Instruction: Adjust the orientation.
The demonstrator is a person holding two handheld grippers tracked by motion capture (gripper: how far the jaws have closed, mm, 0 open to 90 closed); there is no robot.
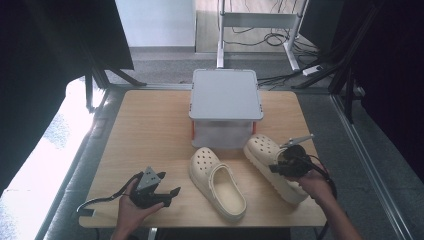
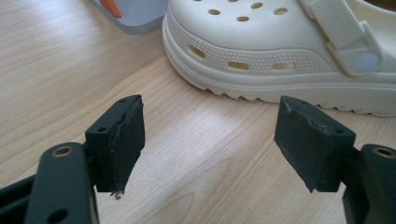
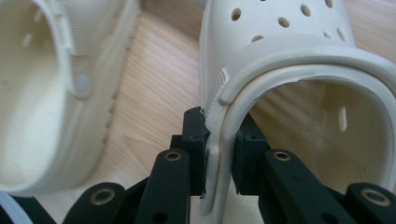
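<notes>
Near the front edge of the counter (image 1: 150,125), the left gripper (image 1: 167,195) rests in a hand. Its jaws stand wide apart with nothing between them, and bare wood shows in the gap. Just past it lies the left shoe (image 1: 216,181), a cream clog with holes on top, flat on its sole. On the other side, the right gripper (image 1: 276,168) has its jaws clamped on the side wall of the right shoe (image 1: 265,150), one pad outside and one pad inside the opening. This shoe lies close beside the first one, not touching it. Farther back sits a grey box (image 1: 226,95) with a flat lid, and both shoe toes point at it.
</notes>
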